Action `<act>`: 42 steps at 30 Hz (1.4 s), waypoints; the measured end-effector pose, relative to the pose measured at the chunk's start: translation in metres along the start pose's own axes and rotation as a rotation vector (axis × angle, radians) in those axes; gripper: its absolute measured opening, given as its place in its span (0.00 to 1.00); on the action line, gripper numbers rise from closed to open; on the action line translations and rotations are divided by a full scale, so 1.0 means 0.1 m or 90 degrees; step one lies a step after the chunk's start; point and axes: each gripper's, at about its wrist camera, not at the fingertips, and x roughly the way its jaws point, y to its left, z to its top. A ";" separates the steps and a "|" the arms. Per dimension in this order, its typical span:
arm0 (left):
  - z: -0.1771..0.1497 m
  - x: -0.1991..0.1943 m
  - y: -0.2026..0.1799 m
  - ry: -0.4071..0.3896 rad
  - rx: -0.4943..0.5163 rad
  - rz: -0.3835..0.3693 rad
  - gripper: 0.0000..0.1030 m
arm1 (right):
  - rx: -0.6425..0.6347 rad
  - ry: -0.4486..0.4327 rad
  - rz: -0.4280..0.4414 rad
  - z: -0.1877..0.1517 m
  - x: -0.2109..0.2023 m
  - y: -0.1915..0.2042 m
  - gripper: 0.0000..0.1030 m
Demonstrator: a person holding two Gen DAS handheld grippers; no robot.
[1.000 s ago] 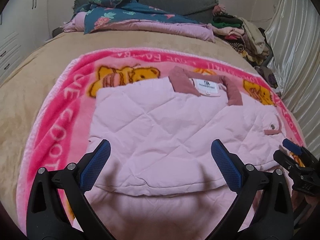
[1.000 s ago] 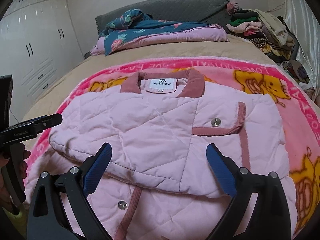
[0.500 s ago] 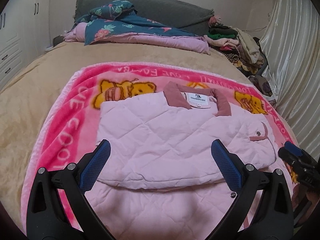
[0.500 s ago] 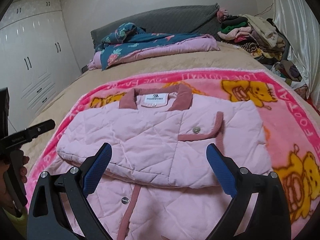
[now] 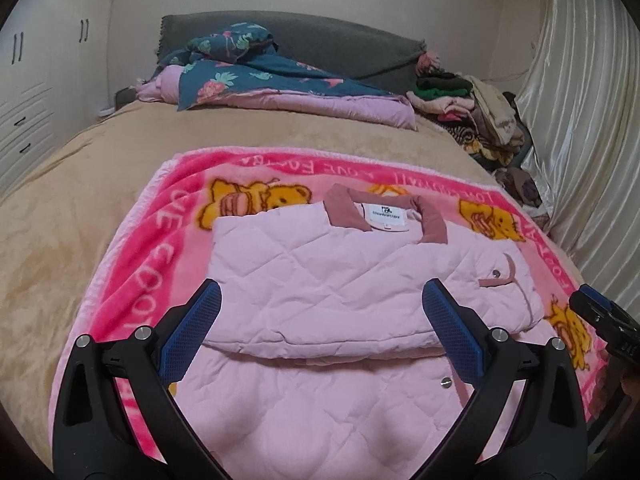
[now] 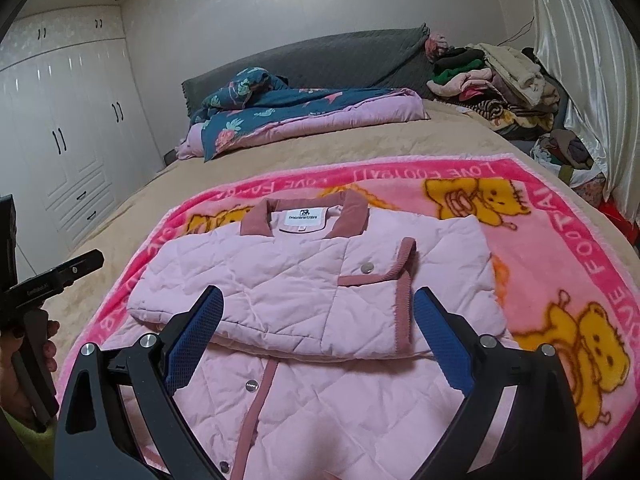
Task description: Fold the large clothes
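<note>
A pale pink quilted jacket with a dusty-rose collar lies on a pink bear-print blanket on the bed, its sides folded in over the body. It also shows in the right wrist view. My left gripper is open and empty, held above the jacket's near left part. My right gripper is open and empty above the near right part. Each gripper shows at the edge of the other's view: the right one, the left one.
The blanket covers a tan bedspread. A blue floral quilt lies at the grey headboard. A pile of clothes sits at the far right corner by a shiny curtain. White wardrobes stand on the left.
Both grippers have pulled back and risen from the jacket, so more of the bed and room shows. Both stay open and the jacket lies unmoved.
</note>
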 end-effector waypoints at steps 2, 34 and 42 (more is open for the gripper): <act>-0.04 -0.04 -0.01 0.001 0.004 0.006 0.92 | 0.002 -0.004 0.000 0.01 -0.05 -0.02 0.92; -0.69 -0.57 -0.42 0.018 0.043 0.022 0.92 | -0.022 -0.033 0.021 -0.17 -0.77 -0.07 0.96; -0.82 -0.72 -0.42 0.017 0.042 0.026 0.92 | -0.031 -0.029 0.016 -0.26 -0.90 -0.07 0.96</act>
